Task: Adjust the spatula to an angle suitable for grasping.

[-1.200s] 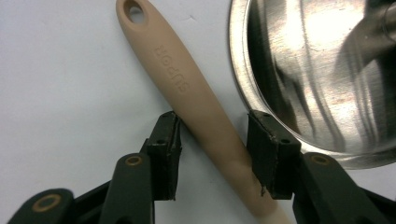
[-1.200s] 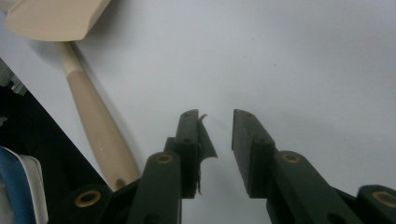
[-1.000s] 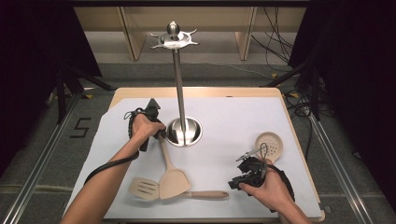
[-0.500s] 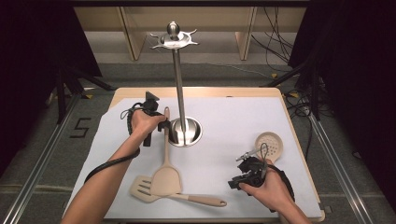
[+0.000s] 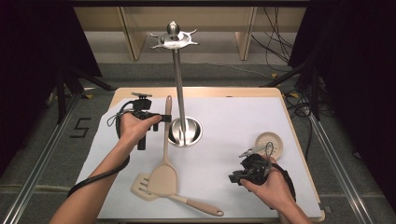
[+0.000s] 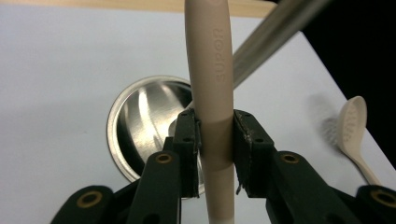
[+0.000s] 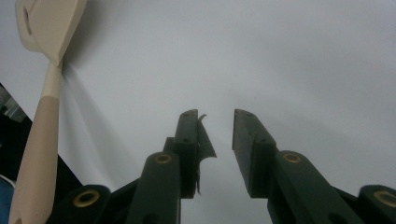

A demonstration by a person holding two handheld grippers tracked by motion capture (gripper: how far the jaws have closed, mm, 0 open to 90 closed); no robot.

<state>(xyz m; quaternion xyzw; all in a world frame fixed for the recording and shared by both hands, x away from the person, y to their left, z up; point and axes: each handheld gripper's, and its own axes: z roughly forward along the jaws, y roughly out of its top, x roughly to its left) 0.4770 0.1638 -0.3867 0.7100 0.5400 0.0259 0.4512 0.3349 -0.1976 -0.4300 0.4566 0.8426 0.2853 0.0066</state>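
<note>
High view: the left gripper (image 5: 164, 118), its arm reaching in from bottom left, has just closed on the turner (image 5: 164, 158) handle, whose blade hangs over a slotted turner (image 5: 144, 187), beside the stand (image 5: 180, 93).

Left gripper view: pads clamp the handle over the stand's base (image 6: 140, 126).

Right gripper view: the right gripper (image 7: 217, 119), jaws apart, holds nothing above the sheet (image 7: 280, 56).
</note>
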